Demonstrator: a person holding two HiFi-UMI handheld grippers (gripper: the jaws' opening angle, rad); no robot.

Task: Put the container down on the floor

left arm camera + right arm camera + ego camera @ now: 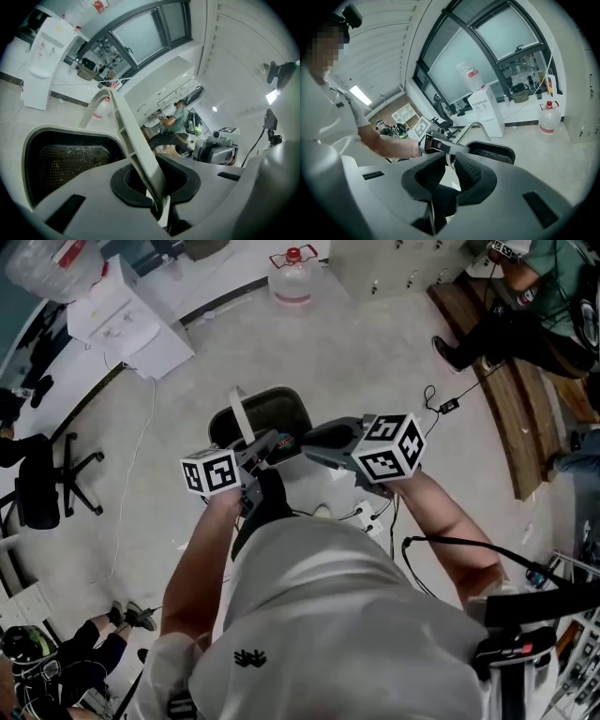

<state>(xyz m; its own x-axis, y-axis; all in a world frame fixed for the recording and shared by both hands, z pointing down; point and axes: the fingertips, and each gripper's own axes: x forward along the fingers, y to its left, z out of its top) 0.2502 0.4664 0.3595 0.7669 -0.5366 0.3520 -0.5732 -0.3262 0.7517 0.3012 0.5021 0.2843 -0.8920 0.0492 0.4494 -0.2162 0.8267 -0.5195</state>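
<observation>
The left gripper is clamped on the white handle of the black mesh container. The right gripper looks pinched on the container's near rim. The container hangs just ahead of both grippers, handle tilted up, with the floor well below it. The way to go is straight down.

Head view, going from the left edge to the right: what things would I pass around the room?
In order: black office chair → white water dispenser → container → wooden bench. The water jug is left out because it lies straight above the container in the picture.
</observation>
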